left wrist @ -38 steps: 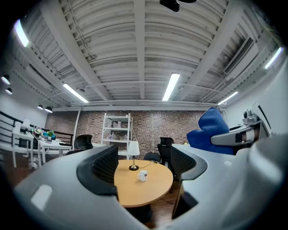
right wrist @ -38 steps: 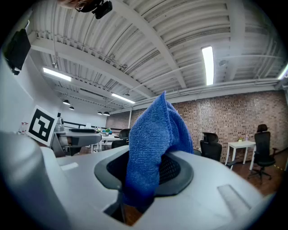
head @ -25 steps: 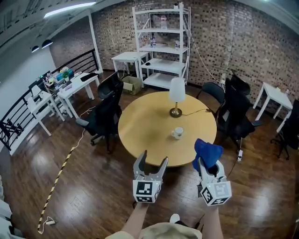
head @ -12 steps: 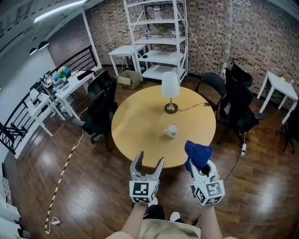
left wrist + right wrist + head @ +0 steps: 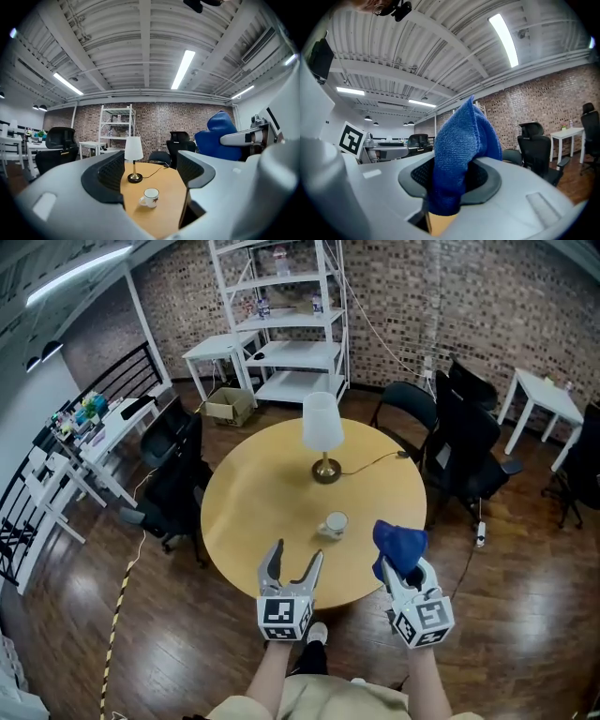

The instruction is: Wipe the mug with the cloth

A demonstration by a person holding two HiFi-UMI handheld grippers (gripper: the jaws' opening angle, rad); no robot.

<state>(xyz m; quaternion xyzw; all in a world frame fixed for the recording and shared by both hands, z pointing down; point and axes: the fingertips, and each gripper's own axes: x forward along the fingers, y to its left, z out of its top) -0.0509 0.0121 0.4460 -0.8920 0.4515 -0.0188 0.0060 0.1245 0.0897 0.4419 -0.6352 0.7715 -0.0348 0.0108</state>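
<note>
A white mug (image 5: pixel 333 524) with a dark rim stands on the round wooden table (image 5: pixel 253 512), in front of the lamp. Through the left gripper view the mug (image 5: pixel 150 197) shows between the jaws, well ahead of them. My left gripper (image 5: pixel 293 563) hangs open over the table's near edge, nothing in it. My right gripper (image 5: pixel 403 570) is shut on a blue cloth (image 5: pixel 397 545), which bunches up above the jaws near the table's right edge. In the right gripper view the cloth (image 5: pixel 459 154) fills the gap between the jaws.
A white-shaded lamp (image 5: pixel 322 432) with a brass base and a trailing cord stands at the table's middle. Black office chairs (image 5: pixel 459 442) ring the table to the right and left (image 5: pixel 173 479). White shelving (image 5: pixel 281 320) and small white tables stand along the brick wall.
The person has stepped closer to the table. Both grippers now reach over its near edge, and the mug lies nearer to them. The cloth stays held.
</note>
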